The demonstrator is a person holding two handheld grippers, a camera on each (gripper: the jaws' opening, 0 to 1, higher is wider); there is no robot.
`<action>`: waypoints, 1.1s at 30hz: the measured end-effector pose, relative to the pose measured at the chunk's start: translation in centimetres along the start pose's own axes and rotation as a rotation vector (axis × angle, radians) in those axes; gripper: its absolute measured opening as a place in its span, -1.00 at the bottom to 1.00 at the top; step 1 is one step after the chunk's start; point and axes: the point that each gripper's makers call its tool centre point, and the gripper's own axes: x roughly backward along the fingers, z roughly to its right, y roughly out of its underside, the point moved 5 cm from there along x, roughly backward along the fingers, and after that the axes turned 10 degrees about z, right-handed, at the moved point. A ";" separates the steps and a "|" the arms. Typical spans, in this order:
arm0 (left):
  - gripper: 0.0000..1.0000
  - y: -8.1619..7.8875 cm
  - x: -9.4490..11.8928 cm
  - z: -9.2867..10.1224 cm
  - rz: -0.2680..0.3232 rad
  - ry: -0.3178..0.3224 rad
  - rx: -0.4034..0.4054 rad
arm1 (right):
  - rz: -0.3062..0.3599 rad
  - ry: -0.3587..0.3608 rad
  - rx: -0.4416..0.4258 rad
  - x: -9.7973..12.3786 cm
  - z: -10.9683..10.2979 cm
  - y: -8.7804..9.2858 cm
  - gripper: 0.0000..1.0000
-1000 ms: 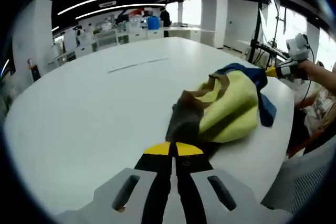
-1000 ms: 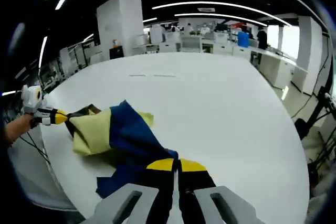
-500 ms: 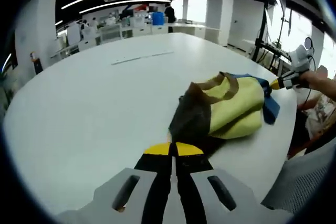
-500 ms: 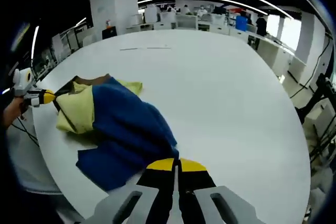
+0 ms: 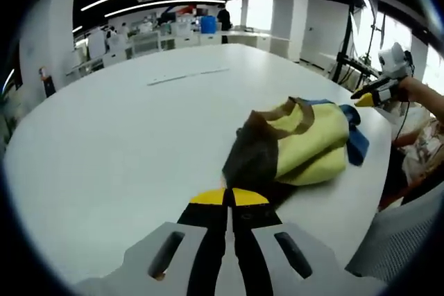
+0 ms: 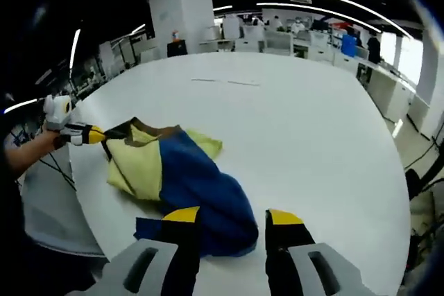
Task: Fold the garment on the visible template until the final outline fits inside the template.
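While the garment [image 5: 298,143] lies bunched in a loose heap on the white table [image 5: 125,123], the fold is judged barely begun: no flat outline shows, yellow, blue and dark brown panels lie over one another, and no template can be made out under or around the cloth. Spreading it flat and making every fold are still to do.

Nearest in the left gripper view, the left gripper [image 5: 225,197] has its yellow-tipped jaws pressed together, and the dark brown edge of the garment runs right up to the tips; a pinch on that edge looks likely, though the contact itself is hidden. Past it, the yellow bulk rises, with a blue flap at the far side near the table's edge.

In the right gripper view, the right gripper [image 6: 225,217] stands with jaws wide apart and nothing between them, the blue part just beyond and partly between the tips. Farther off, the left gripper meets the garment's far corner.
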 end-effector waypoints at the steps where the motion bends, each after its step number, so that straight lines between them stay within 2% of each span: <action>1: -1.00 0.0 0.0 0.0 0.000 0.001 0.000 | 0.003 -0.022 0.001 -0.4 -0.3 -0.4 -0.30; 8: -1.00 -0.1 0.0 0.0 0.001 0.005 0.020 | 0.020 -0.128 -0.008 -2.7 -1.4 -2.2 -0.25; 14: -1.00 -0.1 0.0 0.0 0.001 0.005 0.026 | 0.006 -0.182 -0.023 -4.4 -1.7 -2.7 -0.26; 25: -1.00 -0.1 -0.2 -0.3 -0.006 0.008 0.026 | -0.075 -0.254 -0.020 -6.7 -1.5 -1.9 -0.34; 33: -1.00 0.0 -0.4 -0.4 -0.014 0.008 0.027 | -0.113 -0.281 -0.029 -7.4 -1.3 -1.3 -0.56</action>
